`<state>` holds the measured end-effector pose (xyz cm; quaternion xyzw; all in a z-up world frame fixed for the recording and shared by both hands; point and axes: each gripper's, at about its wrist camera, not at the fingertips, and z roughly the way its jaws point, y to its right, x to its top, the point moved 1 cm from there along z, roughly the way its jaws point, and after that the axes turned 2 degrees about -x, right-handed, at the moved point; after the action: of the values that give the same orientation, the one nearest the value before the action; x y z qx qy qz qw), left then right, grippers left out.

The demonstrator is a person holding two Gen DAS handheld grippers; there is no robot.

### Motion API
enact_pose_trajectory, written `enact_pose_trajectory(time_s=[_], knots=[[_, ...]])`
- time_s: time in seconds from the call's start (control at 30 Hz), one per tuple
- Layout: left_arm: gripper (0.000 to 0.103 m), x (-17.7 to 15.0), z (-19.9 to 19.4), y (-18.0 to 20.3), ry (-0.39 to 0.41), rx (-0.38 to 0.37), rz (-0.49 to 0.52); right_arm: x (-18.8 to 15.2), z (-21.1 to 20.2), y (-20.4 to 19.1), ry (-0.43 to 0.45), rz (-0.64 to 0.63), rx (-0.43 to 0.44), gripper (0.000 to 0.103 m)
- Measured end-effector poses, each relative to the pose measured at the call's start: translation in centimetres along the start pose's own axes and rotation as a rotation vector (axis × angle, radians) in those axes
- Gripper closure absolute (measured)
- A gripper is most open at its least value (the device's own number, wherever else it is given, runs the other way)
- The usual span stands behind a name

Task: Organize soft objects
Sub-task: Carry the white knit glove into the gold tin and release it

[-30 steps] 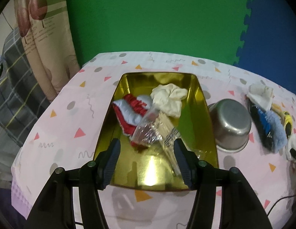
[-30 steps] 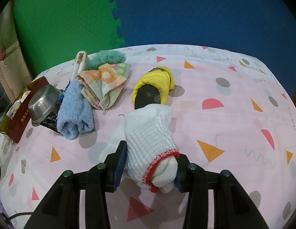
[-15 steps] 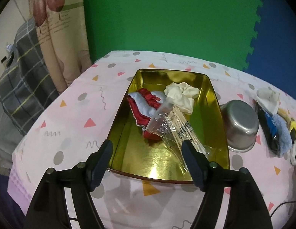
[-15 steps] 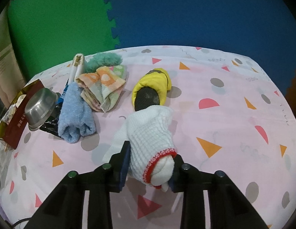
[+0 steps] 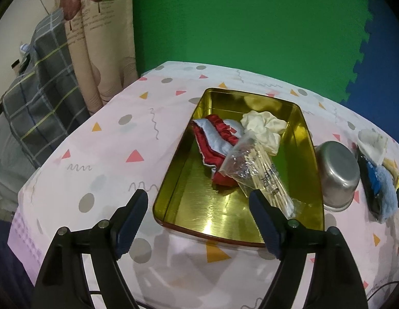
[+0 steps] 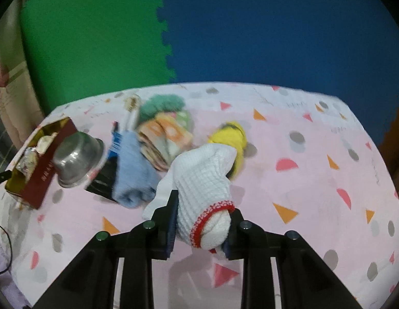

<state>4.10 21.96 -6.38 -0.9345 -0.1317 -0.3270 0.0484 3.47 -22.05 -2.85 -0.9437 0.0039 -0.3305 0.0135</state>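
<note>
Left gripper [image 5: 198,216]: matte black frame, two branching arms per side running in from 6 o'clock.
Left fingers [image 5: 131,221]: dark blue pads on black backing.
Left screws: round silver heads, paired on each arm.
Right gripper [image 6: 200,228]: same black forked frame.
Right fingers [image 6: 171,221]: dark blue pads, ribbed face.
Right screws: silver heads, two per side.

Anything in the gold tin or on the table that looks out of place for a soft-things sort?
Yes. In the gold tin a clear bag of wooden sticks lies across the red and blue cloth, beside the cream cloth: hard items among soft ones. A steel bowl sits upside down beside the tin.
</note>
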Motion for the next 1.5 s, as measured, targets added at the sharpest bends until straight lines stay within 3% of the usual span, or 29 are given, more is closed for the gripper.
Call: enact_pose_trajectory(time_s=[0.3, 0.53, 0.87, 1.17, 1.5], knots=[[0.025, -0.1, -0.2, -1.0, 0.001, 0.02, -0.023, 2.1, -0.6, -6.7, 0.005, -0.083, 0.146, 0.076], [0.025, -1.0, -0.5, -2.5, -0.006, 0.037, -0.049, 2.9, 0.8, -13.6, -0.026, -0.149, 0.277, 0.076], [0.024, -1.0, -0.8, -5.2, 0.002, 0.07, -0.126, 4.4, 3.4, -23.4, -0.05, -0.244, 0.4, 0.076], [0.024, -1.0, -0.4, -5.7, 0.003, 0.083, -0.136, 5.1, 6.0, -29.3, -0.079, -0.304, 0.416, 0.076], [0.024, -1.1, -0.1, -5.4, 0.002, 0.044, -0.13, 5.8, 9.2, -33.2, -0.106, -0.318, 0.401, 0.075]])
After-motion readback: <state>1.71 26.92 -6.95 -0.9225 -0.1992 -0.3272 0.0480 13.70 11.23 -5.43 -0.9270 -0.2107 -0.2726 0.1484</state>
